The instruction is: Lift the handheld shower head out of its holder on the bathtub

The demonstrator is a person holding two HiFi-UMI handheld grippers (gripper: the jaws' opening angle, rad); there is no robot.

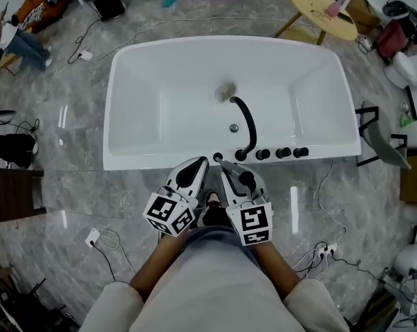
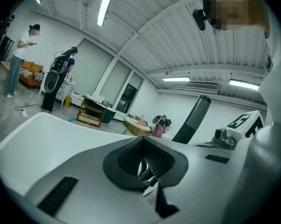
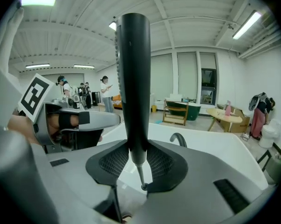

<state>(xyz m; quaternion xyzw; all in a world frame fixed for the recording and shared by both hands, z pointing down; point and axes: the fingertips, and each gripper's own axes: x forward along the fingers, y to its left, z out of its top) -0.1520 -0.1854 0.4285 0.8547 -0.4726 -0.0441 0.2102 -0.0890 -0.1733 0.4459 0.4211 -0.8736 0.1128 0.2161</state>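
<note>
The dark, slim shower head [image 3: 133, 78] stands upright between the pads of my right gripper [image 3: 139, 164], which is shut on its lower stem. A thin hose end hangs below the grip. In the head view the right gripper [image 1: 230, 170] hovers just in front of the white bathtub's near rim [image 1: 160, 159], with the shower head [image 1: 247, 180] dark on top of it. The left gripper [image 1: 198, 166] is beside it, jaws together and empty. From the left gripper [image 2: 145, 160] the shower head [image 2: 194, 120] shows to the right.
On the tub rim sit a curved black spout [image 1: 247, 124] and three black knobs [image 1: 283, 153]. A round wooden table [image 1: 322, 9] stands beyond the tub, a chair [image 1: 377, 140] at its right. Cables and a power strip [image 1: 92, 237] lie on the marble floor. A person [image 2: 17, 59] stands far off.
</note>
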